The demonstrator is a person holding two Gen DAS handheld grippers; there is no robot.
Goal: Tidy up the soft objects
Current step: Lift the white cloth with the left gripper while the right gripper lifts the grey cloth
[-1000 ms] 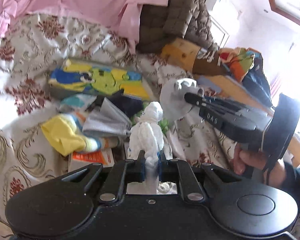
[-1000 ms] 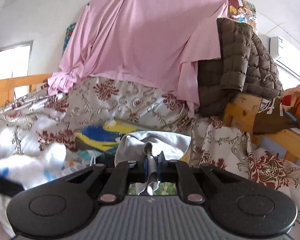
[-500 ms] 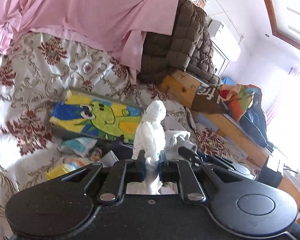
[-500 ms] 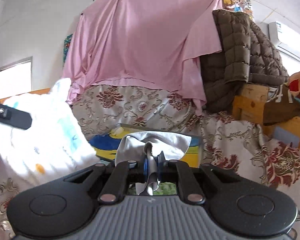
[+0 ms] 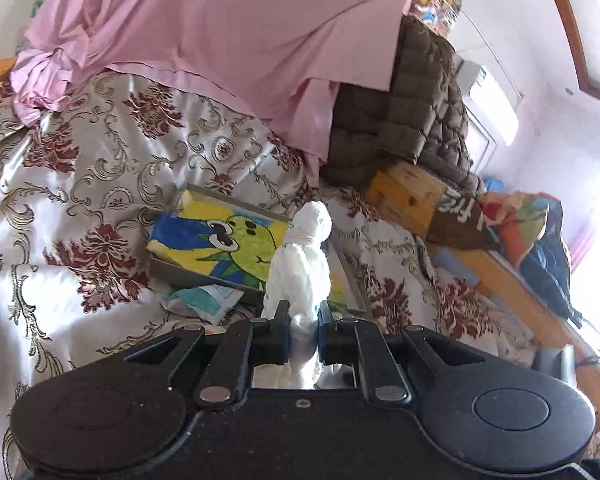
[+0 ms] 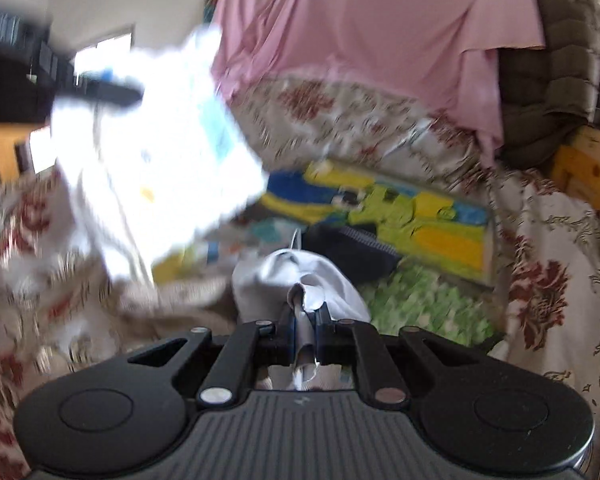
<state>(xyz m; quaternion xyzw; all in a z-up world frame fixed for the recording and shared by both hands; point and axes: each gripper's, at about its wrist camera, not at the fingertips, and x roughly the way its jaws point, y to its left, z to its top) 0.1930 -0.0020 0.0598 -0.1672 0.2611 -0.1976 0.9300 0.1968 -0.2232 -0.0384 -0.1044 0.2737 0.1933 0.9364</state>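
My left gripper is shut on a white crinkled cloth bundle, held up above the bed; the bundle stands upright between the jaws. The same white cloth shows blurred in the right wrist view, hanging from the left gripper's fingers at upper left. My right gripper is shut on a pale grey cloth, low over a heap of small garments on the bed. A dark blue garment and a green leafy cloth lie just beyond it.
A flat box with a yellow, blue and green cartoon print lies on the floral bedspread. A pink sheet and a brown quilted blanket hang behind. A wooden bed rail with piled clothes runs along the right.
The left gripper has risen with the white bundle, and the heap below has dropped out of its view. The right gripper has tilted and sunk toward the heap with the grey cloth.
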